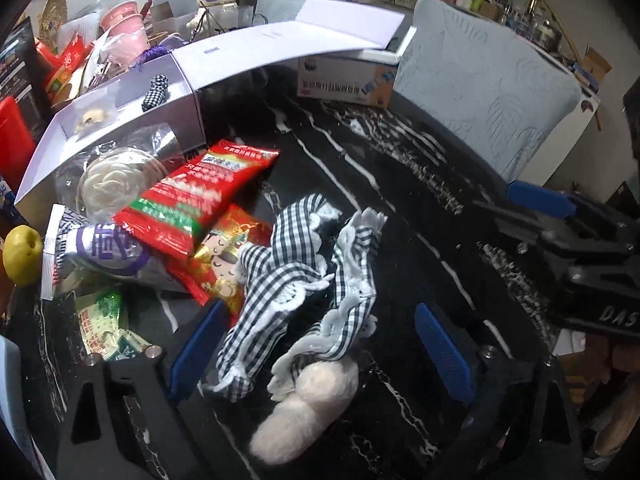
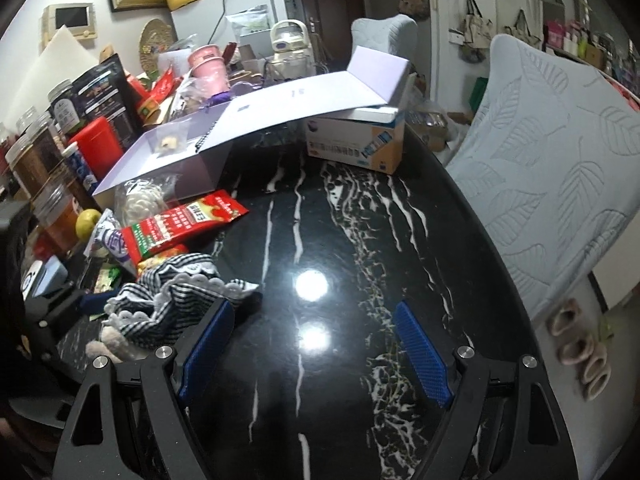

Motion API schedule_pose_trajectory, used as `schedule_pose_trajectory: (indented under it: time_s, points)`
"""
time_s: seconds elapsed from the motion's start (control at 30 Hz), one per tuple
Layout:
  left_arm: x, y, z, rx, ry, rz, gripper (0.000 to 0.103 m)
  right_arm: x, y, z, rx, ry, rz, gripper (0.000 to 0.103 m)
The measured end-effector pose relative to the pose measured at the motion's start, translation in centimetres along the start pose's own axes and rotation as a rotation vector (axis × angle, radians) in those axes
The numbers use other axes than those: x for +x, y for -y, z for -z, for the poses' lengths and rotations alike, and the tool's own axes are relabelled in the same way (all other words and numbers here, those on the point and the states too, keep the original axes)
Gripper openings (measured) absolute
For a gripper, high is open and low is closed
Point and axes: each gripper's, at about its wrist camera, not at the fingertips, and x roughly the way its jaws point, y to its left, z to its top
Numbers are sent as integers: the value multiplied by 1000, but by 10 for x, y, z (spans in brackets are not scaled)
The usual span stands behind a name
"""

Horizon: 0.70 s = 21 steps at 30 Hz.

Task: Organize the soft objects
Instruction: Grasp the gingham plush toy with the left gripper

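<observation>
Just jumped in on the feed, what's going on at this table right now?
A person holds a gripper in each hand over a black marble table. The left gripper stands open around a checkered cloth with white trim and a fluffy white piece, not yet pressing on them. The right gripper is open over bare tabletop beside the cloth. Snack packets lie next to an open lavender box behind.
</observation>
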Motion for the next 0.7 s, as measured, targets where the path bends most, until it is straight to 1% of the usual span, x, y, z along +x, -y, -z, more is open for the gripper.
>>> schedule_pose_trajectory:
  time_s: [0.03,0.1,0.13,0.17,0.2,0.23,0.27,0.33,0.47,0.57,0.7]
  points:
    - [2,1,1,9,-9,-10,92,0,1,1,4,-2,1,84]
    - [9,2,3,29,-37,-39,76,1,4,2,12,-5,1,84]
    - [12,2,5,34,-48,-52,71,1,5,2,18,-8,-2,84]
    - [10,2,6,45,-29,-60,60,2,7,3,30,-10,-6,84]
    - [9,1,7,44,-29,-46,56,2,9,3,39,-12,-9,84]
    - [7,0,6,37,-28,-22,55,3,10,3,48,-16,-10,84]
    - [4,-3,7,17,-25,18,53,4,11,3,55,-20,-11,84]
    - [0,-5,8,-2,-23,48,53,5,12,3,67,-26,-19,84]
    - [-17,-6,13,4,15,48,53,3,7,4,66,-20,-30,84]
    - [-35,-12,16,-15,43,65,53,2,1,3,58,-16,-44,84]
    - [-62,-25,24,-54,87,51,53,-1,-9,3,51,-10,-69,84]
